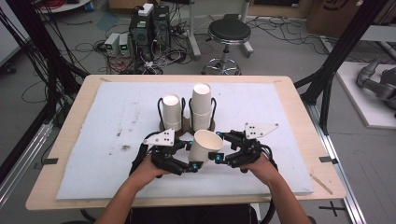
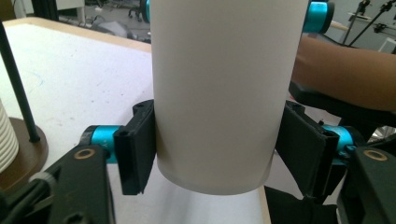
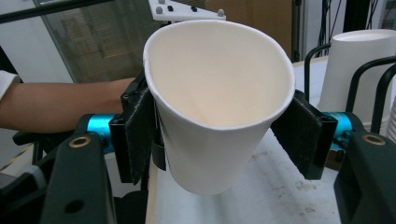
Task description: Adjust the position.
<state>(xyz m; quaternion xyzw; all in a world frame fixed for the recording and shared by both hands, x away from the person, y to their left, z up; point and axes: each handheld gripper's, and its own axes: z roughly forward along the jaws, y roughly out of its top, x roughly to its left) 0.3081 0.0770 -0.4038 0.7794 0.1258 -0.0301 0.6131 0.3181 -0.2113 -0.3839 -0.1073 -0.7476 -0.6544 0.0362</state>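
Both the left gripper [image 1: 195, 165] and right gripper [image 1: 215, 157] clasp the tilted white paper cup [image 1: 205, 145] above the white foam mat [image 1: 116, 121], so separating cups cleanly probably wants firm base grip and gentle rim pull.

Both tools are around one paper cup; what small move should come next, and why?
Probably open the left tool and release: both tools seem to clamp the paper cup, and the right tool alone could carry it toward the cup stacks.
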